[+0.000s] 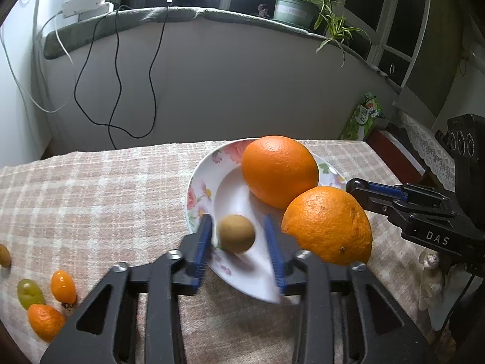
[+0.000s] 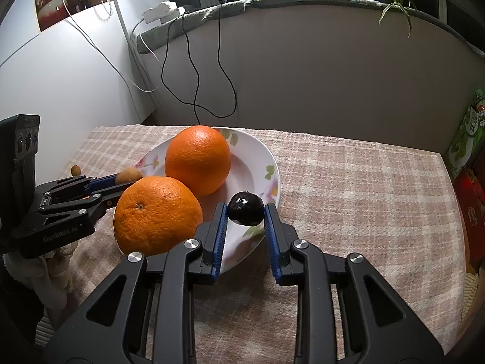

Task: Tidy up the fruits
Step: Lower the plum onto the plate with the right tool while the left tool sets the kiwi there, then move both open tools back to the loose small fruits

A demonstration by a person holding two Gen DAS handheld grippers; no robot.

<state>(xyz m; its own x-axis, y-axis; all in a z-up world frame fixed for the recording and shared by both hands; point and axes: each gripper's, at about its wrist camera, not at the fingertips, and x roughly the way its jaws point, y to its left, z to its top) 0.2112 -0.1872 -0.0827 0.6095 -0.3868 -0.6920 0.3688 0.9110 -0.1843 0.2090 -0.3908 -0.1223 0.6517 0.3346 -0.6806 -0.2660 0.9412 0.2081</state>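
A: A checked cloth is spread over the desk; a floral plate holds two oranges.

B: A brown fruit, perhaps a kiwi, is seen loose between the released left claw. A dark fruit is clenched by the right claw over the plate's rim.

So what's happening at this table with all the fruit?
Someone is sorting fruit onto a flowered plate using two tools. The left hand-held gripper stands open around a small brown fruit over the plate. The right hand-held gripper grips a dark round fruit above the rim. Two oranges are there already.
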